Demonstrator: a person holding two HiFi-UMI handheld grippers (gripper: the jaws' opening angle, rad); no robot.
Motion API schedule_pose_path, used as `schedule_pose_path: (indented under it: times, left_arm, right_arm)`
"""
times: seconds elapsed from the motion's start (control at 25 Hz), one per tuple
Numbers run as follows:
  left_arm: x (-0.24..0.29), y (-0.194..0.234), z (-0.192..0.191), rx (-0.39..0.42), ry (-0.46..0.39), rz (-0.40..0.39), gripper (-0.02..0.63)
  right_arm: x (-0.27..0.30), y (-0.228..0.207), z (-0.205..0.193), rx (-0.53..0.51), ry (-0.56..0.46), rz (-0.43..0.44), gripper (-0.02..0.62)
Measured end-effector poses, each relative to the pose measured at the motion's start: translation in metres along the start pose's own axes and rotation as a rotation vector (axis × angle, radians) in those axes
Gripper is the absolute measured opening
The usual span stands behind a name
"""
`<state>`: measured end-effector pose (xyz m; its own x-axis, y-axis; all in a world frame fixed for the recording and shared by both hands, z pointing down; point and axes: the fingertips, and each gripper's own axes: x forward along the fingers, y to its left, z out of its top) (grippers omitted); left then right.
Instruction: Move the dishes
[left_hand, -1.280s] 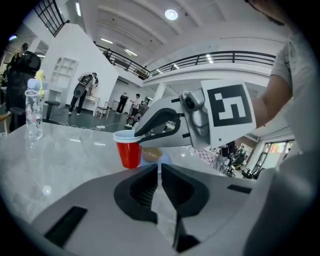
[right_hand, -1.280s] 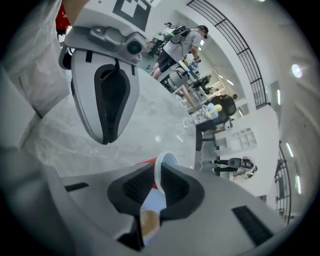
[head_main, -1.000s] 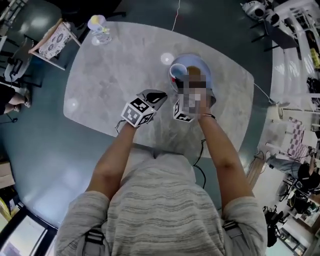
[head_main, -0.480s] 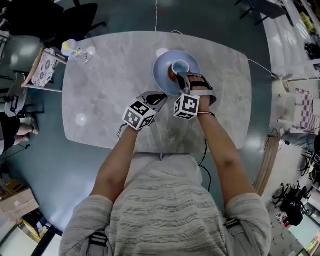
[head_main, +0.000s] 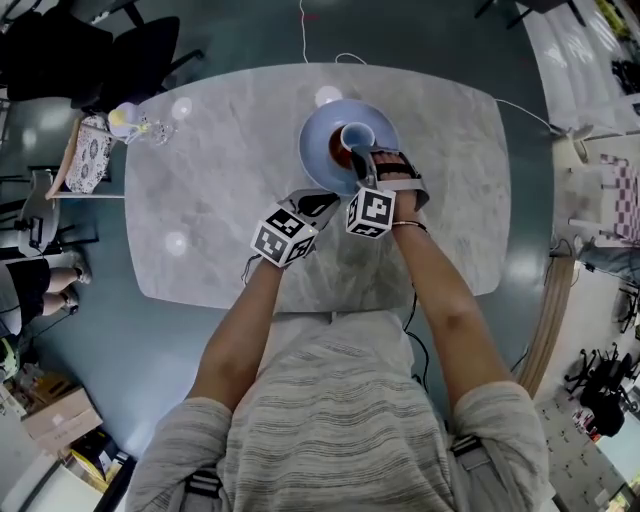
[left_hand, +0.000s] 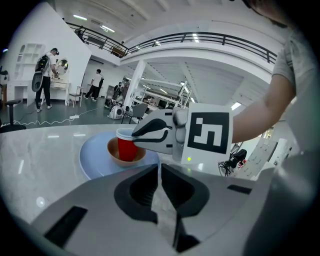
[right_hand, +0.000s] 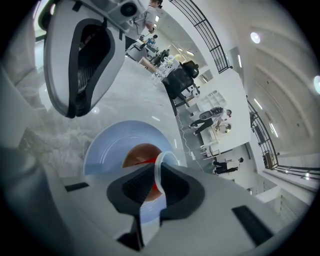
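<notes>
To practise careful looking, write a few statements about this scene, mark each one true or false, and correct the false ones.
1. The red cup stands inside a brown bowl. True.
2. The bowl sits straight on the table. False: it sits on a blue plate.
3. The right hand-held gripper is clamped on the cup's rim. True.
4. The left hand-held gripper holds the plate. False: its jaws are together with nothing in them, short of the plate.
5. The cup lies tipped on its side. False: it stands upright.
</notes>
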<state>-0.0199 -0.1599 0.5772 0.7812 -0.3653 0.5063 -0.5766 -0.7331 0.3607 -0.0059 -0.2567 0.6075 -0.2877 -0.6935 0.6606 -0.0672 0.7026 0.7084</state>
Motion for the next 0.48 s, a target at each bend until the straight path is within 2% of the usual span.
schedule_pose_path:
  times: [0.2, 0.48]
  left_arm:
    - [0.006, 0.002, 0.002, -0.005, 0.003, -0.013, 0.035]
    - [0.009, 0.009, 0.003, -0.021, 0.005, -0.006, 0.035]
  right_arm:
    - [0.005, 0.003, 0.002, 0.011, -0.015, 0.009, 0.055]
    - [0.006, 0.012, 0.004, 0.121, -0.034, 0.081, 0.068]
